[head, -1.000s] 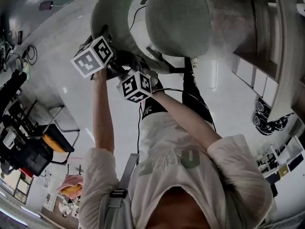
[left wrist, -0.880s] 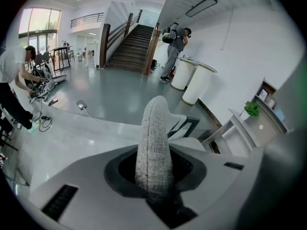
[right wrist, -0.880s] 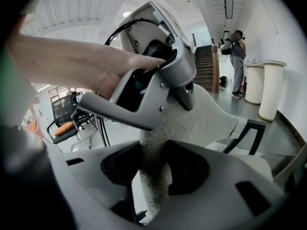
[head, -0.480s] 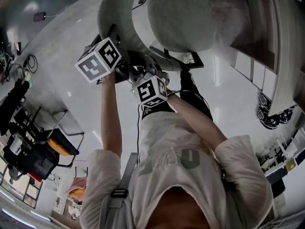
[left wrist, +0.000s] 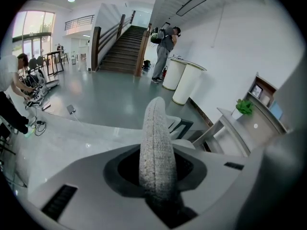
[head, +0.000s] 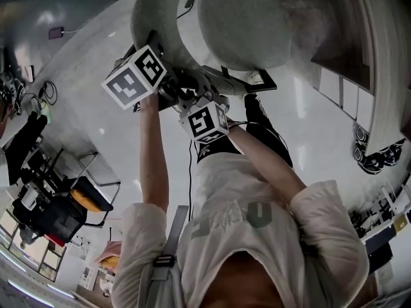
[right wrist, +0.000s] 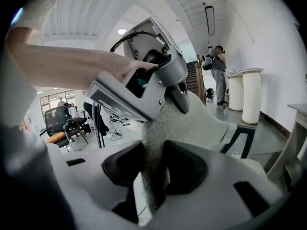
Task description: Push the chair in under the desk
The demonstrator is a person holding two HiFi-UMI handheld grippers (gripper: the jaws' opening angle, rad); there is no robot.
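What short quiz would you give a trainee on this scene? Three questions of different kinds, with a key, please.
1. True or false: the left hand-held gripper holds nothing.
2. What is between the jaws of the right hand-held gripper? A a cable; B the backrest; C a desk leg.
3. In the head view, on which side of the chair is the desk?
Key: 1 false, it grips the backrest. 2 B; its jaws have just been closing on it. 3 right.
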